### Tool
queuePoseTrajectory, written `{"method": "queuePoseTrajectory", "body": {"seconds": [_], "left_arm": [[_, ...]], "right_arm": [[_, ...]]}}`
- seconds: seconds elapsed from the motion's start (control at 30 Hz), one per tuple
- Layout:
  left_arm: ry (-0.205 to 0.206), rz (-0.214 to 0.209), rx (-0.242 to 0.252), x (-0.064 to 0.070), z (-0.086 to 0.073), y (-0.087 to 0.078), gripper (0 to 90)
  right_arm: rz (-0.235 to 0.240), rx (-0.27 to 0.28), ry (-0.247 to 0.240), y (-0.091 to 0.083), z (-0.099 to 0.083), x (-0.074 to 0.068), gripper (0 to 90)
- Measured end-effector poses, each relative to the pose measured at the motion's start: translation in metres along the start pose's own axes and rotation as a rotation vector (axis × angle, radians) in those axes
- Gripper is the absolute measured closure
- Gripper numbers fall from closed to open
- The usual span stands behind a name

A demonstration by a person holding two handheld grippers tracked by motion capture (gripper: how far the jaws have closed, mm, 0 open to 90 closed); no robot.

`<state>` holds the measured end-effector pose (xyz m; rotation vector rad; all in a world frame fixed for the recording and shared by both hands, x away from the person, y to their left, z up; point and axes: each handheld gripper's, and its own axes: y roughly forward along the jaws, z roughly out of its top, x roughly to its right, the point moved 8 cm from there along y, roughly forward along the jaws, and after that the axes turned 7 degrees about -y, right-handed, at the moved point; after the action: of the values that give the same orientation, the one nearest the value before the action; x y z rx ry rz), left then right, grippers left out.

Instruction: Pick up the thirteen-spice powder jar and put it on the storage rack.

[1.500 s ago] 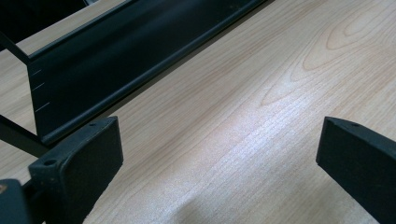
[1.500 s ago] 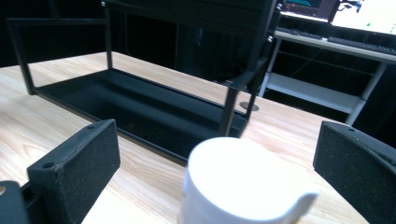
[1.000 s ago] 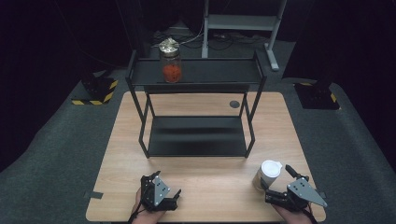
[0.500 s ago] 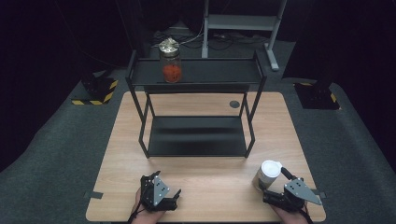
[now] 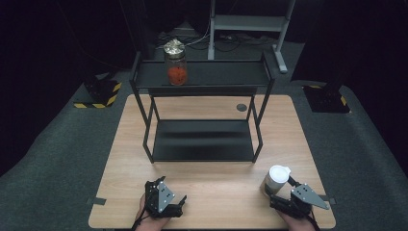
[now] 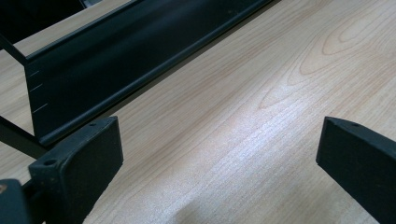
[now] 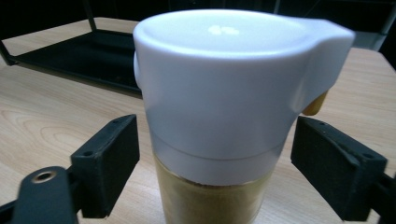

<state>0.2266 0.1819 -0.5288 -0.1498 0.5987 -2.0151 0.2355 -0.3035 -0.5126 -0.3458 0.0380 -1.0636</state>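
A white-lidded jar [image 5: 275, 179] of yellowish powder is seen standing upright on the table [image 5: 211, 190], near the front right corner, its long axis vertical. The right gripper [image 5: 283, 199] is held just behind it on the person's side, and in the right gripper view the jar [image 7: 224, 116] is framed squarely between the two black jaws, which are spread wide with a gap left on either side of the lid; nothing is gripped yet. The coming move is judged to turn on this one relation: the jar lies straight ahead of the jaws and between them, so that a small advance and a closing should be enough, provided the grip is taken below the lid's spout, which juts out toward the jaw at the right of that view. The left gripper [image 5: 169, 204] is held near the front edge at the left, well apart from the jar, its jaws likewise spread wide over bare wood in the left gripper view, so the right hand is plainly the nearer. The high view alone gives the wider layout: a black two-tier shelf [image 5: 202, 144] standing mid-table, and a jar with red contents [image 5: 176, 67] on its top tier at the left. The right gripper view alone gives the spout and the powder level under the lid.
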Motion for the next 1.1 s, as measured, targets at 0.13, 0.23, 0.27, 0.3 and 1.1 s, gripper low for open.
{"method": "queuePoseTrajectory", "body": {"seconds": [0.13, 0.23, 0.27, 0.3, 1.1], "left_arm": [[-0.002, -0.001, 0.001, -0.0007, 0.0, -0.0002, 0.7], [-0.002, -0.001, 0.002, -0.0006, -0.0001, -0.0002, 0.7], [-0.001, -0.001, 0.002, -0.0006, -0.0001, -0.0002, 0.8], [-0.002, -0.001, 0.003, -0.0006, -0.0002, -0.0003, 0.7], [-0.007, -0.003, 0.007, -0.0012, -0.0006, -0.0009, 0.7]], "right_arm": [[0.01, 0.019, 0.016, 0.0003, -0.0017, 0.0027, 22.3], [0.01, 0.028, 0.018, 0.0006, -0.0021, 0.0029, 23.7], [0.016, 0.034, 0.025, 0.0013, -0.0027, 0.0031, 25.3], [0.018, 0.037, 0.025, 0.0015, -0.003, 0.0031, 25.8], [0.012, 0.08, 0.039, 0.0033, -0.0089, 0.006, 29.1]]}}
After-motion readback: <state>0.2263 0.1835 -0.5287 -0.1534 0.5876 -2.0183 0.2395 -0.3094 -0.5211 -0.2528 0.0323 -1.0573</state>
